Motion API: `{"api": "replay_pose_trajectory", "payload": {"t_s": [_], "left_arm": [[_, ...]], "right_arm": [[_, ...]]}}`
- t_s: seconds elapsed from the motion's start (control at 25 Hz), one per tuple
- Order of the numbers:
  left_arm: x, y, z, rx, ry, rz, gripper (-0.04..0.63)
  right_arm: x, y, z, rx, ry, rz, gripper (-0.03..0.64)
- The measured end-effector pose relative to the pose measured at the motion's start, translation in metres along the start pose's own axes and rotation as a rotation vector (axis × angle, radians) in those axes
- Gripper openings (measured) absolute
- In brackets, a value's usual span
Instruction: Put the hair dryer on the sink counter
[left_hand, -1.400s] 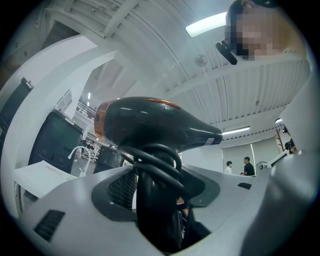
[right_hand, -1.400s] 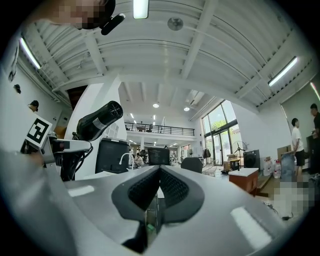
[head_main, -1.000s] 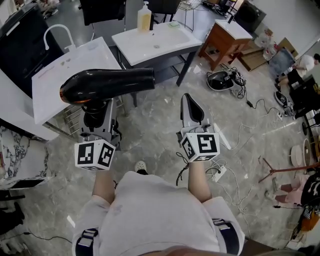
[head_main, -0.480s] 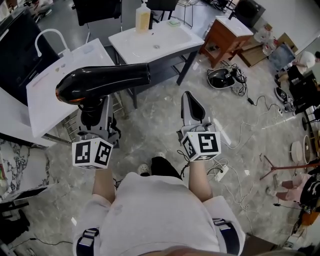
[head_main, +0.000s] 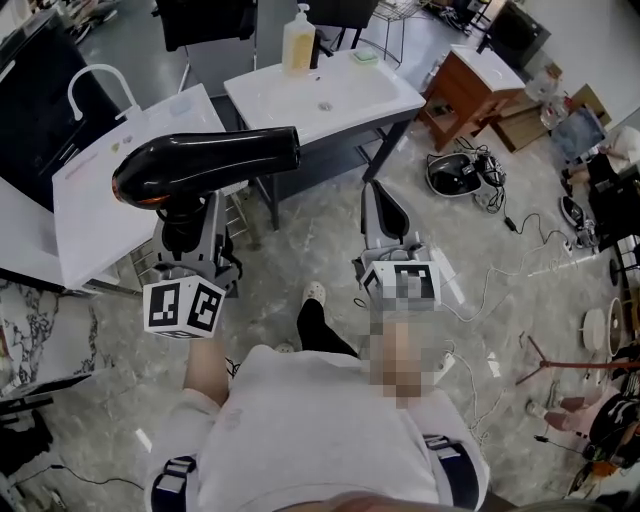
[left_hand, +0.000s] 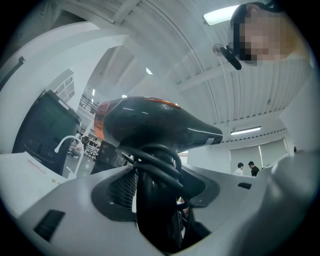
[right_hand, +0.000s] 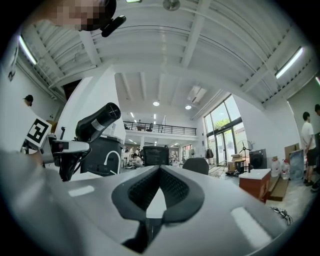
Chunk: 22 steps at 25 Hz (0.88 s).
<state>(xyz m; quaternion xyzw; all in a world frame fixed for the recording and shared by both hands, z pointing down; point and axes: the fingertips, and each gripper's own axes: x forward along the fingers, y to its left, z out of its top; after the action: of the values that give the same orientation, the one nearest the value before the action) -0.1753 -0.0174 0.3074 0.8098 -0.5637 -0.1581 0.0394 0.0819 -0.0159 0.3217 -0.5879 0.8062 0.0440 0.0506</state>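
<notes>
Black hair dryer (head_main: 205, 165) held aloft at the near sink counter (head_main: 95, 195)'s edge
One dryer, barrel level, its cord-wrapped handle clamped in the left gripper (head_main: 190, 222); the right gripper (head_main: 383, 205), jaws pressed together and empty, hangs right of that counter. A second sink counter (head_main: 385, 95) stands beyond it.

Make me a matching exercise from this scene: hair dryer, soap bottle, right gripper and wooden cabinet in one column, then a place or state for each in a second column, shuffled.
Column one
1. hair dryer
2. soap bottle
3. right gripper
4. wooden cabinet

Column two
A. jaws together, nothing between them
B. on the floor, right of the white sink counter
C. handle clamped in the left gripper
D. standing at the far edge of the white sink counter

Pairs: 1-C, 2-D, 3-A, 4-B
</notes>
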Motion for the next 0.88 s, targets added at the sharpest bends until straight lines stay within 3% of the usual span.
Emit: {"api": "replay_pose_trajectory", "payload": {"t_s": [0.44,0.88], "left_arm": [[0.104,0.003,-0.010,-0.005,-0.030,0.077,0.251],[0.183,-0.008,-0.027,-0.005,-0.043,0.134,0.250]], "right_arm": [[0.101,-0.071,0.001,0.011,-0.026,0.076,0.011],[0.164,-0.134,-0.007,0.025,-0.045,0.135,0.011]]}}
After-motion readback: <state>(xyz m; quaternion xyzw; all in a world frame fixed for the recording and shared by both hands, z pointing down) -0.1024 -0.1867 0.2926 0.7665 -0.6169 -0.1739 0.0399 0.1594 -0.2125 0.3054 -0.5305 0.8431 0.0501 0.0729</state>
